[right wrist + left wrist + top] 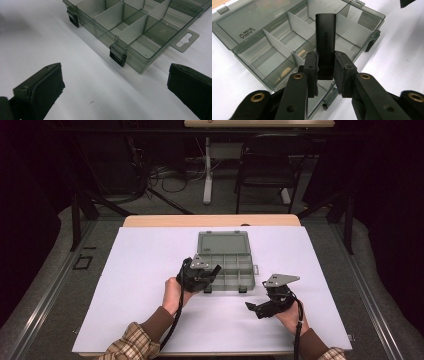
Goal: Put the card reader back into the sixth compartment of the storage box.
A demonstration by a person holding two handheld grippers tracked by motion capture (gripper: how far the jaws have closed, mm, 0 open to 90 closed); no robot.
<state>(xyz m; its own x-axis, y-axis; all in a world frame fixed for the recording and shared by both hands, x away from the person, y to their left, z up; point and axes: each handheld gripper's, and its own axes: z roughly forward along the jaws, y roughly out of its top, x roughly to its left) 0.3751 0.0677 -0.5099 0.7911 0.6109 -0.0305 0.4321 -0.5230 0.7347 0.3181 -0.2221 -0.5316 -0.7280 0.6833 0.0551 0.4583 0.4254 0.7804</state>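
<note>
- Left gripper: we record its jaws clamped on the lower end of a black adapter, a slim upright block with pale lettering down its face; most of its length stands clear above the pads.
- Black adapter, position: held out ahead of the left gripper, poised above the near row of the compartment box; not touching any divider that we can make out.
- Compartment box: smoky clear plastic, lid folded flat on the far side, white dividers, two dark latches on the front wall. The cells we can see look empty.
- Right gripper: we note its jaws spread wide and holding nothing, resting low over the white table sheet, with the box's latched front wall just ahead of it.
- Step in hand, by our judgement: carrying the adapter over the box to stow it in a cell.
- Next move, as we judge it: lower the left gripper until the adapter sits between two dividers, tip it flat if the cell is shallow, then release; the right gripper is placed to steady the box.
</note>
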